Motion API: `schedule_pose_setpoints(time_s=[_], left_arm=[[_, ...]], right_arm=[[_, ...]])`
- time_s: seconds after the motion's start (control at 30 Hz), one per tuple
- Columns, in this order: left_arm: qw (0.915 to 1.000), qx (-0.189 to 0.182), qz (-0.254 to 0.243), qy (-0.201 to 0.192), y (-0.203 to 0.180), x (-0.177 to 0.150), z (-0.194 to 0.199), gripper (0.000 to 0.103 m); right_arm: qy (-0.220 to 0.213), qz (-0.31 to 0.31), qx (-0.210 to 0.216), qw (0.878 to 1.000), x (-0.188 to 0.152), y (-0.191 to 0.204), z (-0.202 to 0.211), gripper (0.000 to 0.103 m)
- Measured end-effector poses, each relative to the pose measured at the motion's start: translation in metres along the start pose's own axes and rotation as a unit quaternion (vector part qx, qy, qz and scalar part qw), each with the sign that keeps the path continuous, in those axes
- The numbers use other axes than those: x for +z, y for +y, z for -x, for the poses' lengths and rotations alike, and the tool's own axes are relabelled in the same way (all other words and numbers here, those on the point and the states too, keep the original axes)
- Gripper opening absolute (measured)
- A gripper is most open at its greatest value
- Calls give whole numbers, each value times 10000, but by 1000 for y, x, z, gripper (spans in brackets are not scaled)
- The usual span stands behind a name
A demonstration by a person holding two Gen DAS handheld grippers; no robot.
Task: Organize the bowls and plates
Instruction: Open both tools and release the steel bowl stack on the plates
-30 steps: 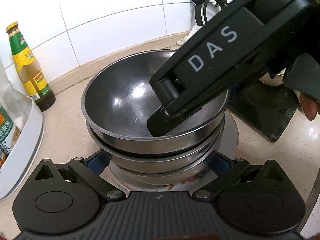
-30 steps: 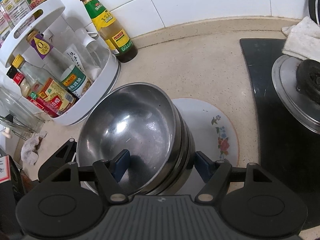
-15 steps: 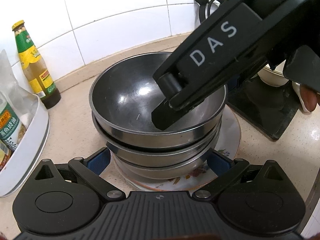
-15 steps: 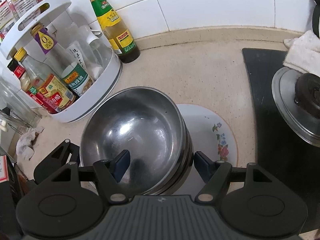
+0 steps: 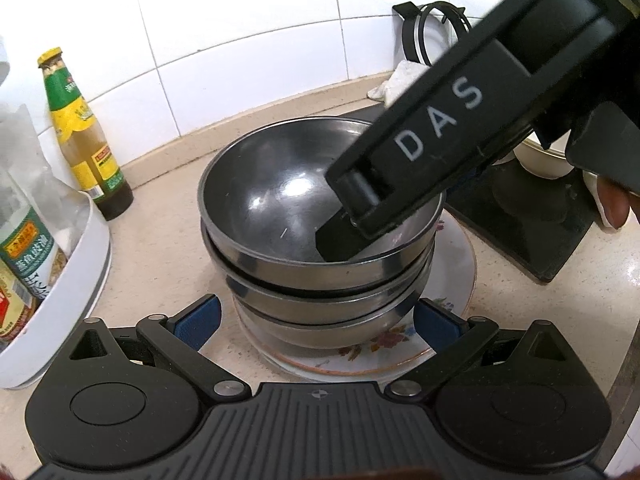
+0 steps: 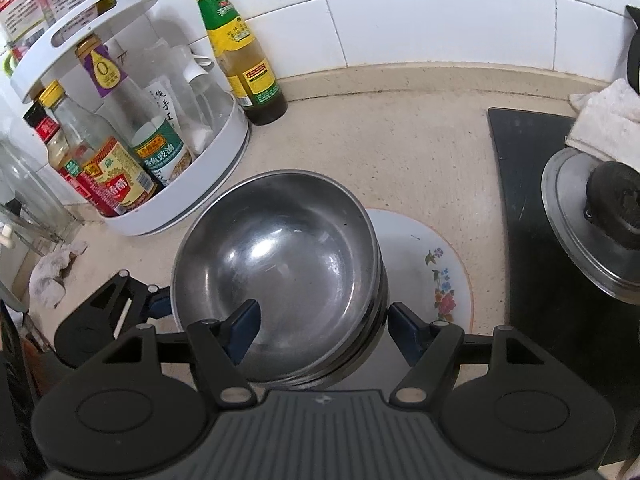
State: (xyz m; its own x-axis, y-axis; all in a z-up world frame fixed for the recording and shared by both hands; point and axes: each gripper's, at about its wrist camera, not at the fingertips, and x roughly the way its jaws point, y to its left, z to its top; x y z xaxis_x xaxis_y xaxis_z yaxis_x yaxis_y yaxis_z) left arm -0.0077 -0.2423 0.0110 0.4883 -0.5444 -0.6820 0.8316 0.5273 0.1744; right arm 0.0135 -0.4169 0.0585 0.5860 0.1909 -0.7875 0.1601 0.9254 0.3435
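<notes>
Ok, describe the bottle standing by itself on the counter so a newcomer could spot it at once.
Start at the white tiled wall and follow its base to the white turntable rack crowded with condiment bottles. Just right of the rack, standing directly on the beige counter against the wall, is the lone bottle. It has a yellow cap and a green and yellow label, and unlike the others it stands outside the rack.

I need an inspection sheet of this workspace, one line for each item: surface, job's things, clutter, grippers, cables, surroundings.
Surface: beige speckled counter.
Job's things: nested steel bowls stacked on a floral plate.
Clutter: white condiment rack with bottles, sauce bottle, crumpled rag, white cloth.
Grippers: left gripper open, fingers flanking the lowest bowl; right gripper open, one finger inside the top bowl, one outside.
Cables: nothing seen.
Surroundings: white tiled wall, black stove, metal lid.
</notes>
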Motion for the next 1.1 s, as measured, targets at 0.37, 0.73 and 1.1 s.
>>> schedule_pose_setpoints(time_s=[0.37,0.73,1.1], left_arm=[[9998,137,105,-36,8,0,7,103],[9993,313,154,-134,12,3,14,103],[9986,461,178,-198,9,5,21,103]], right_arm=[[-41,120,-14,9999,-4,6,6,68],[-111,238,-13,9997,-8,11,14,68],[-201,205,-35,9996,-11,11,22,68]])
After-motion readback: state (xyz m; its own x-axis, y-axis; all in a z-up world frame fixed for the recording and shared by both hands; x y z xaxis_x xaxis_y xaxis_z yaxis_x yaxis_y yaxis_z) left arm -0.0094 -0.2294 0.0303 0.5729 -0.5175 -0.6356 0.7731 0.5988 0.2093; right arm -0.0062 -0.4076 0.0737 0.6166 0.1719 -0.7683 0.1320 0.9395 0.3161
